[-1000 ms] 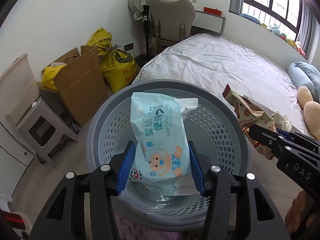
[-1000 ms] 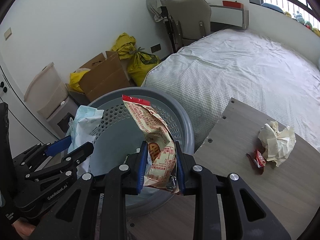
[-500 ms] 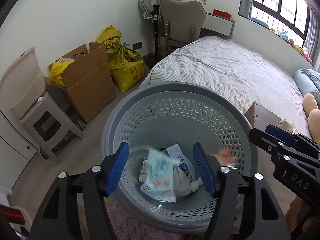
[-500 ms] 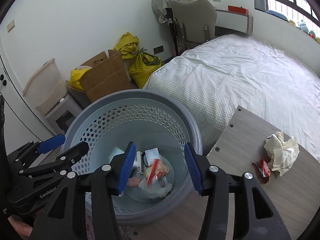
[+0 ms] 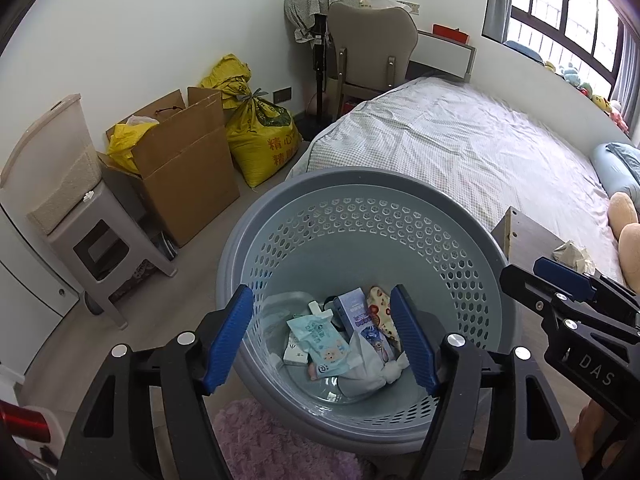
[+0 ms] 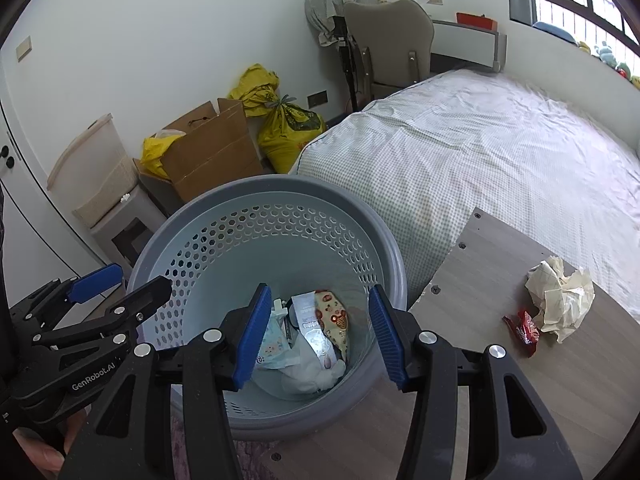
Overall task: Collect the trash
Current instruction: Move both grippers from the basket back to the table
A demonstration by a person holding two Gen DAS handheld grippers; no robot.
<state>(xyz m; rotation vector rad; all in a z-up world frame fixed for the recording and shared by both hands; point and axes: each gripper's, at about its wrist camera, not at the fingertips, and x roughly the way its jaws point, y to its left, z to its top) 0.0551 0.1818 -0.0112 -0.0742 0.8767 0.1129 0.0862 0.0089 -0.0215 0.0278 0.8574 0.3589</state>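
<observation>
A grey perforated basket stands on the floor beside the bed. Inside lie a light-blue wipes pack, a patterned snack wrapper and several other packets. My left gripper hovers over the basket, open and empty; it also shows at the left of the right wrist view. My right gripper is open and empty above the basket too, and shows in the left wrist view. Crumpled paper and a red wrapper lie on the wooden table.
A bed lies behind the basket. A cardboard box, yellow sacks, a plastic stool with a bin on it, and a chair line the wall. A pink rug lies under the basket's near side.
Both grippers opened. The wipes pack fell from the left one and the snack wrapper from the right one into the basket, where they now lie.
</observation>
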